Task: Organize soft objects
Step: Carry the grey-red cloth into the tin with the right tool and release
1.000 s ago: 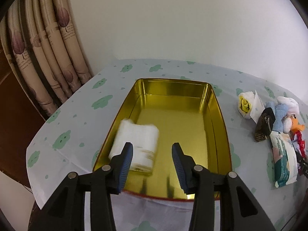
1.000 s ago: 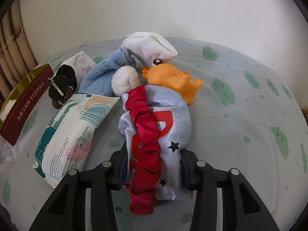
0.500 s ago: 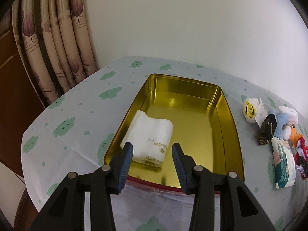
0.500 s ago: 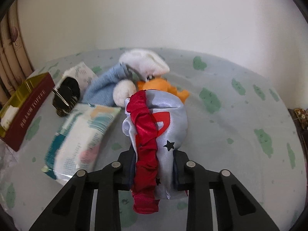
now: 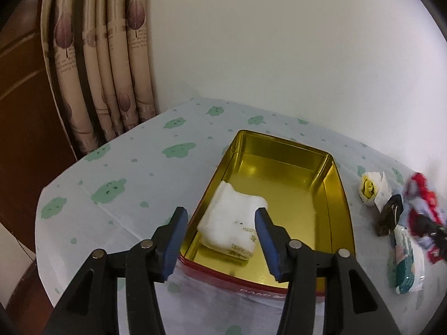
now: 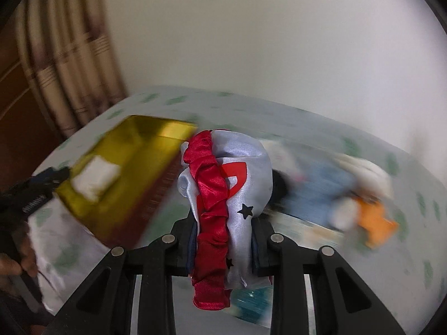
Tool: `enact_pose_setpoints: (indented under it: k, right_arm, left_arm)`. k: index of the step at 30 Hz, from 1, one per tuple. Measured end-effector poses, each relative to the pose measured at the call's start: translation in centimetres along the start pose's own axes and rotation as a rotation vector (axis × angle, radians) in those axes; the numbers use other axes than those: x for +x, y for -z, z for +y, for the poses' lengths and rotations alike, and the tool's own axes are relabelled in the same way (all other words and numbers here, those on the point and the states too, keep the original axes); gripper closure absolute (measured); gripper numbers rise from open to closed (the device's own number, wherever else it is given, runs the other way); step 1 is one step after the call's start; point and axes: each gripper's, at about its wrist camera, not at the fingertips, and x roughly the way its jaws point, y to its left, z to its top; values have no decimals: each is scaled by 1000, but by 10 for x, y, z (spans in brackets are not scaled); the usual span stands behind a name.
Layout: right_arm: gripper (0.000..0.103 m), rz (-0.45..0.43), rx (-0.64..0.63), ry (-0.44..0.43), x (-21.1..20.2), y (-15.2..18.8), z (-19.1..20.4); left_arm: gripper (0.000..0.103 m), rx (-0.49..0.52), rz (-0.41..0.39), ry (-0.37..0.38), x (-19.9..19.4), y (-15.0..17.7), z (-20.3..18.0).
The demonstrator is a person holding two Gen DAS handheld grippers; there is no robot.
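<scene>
Satin cape (image 6: 223, 192), red-ruffled, is pinched in the right gripper (image 6: 223, 247), lifted clear to carry to the gold tin (image 6: 156, 131) at ten o'clock. Left gripper (image 5: 219, 233), jaws just widened and empty, hovers over the folded white cloth (image 5: 232, 220) lying inside.

right view smeared: plush duck (image 6: 374, 220) and blue cloth (image 6: 321, 192) mere streaks; satin cape (image 6: 223, 195) hides the tongs' pads; bench (image 6: 307, 117) edges cropped.

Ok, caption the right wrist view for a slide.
Right gripper clamps the satin pouch, lifted above the table beside the gold tin.
</scene>
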Motion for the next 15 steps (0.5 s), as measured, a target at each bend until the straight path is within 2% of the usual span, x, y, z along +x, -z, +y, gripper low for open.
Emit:
enact_pose_setpoints:
  k: [4,7,15]
  right_arm:
    - [76,11,-102,-57,20,-12,49]
    - [76,27,-132,-86,34,-15,73]
    - [75,83,-172,-98,76,-26,107]
  left_arm:
    - [52,-16,-3,0,0,-1,4]
    - [52,-30,-5,-1,0,-2,9]
    - [52,-126,5,-14,4,-6,32]
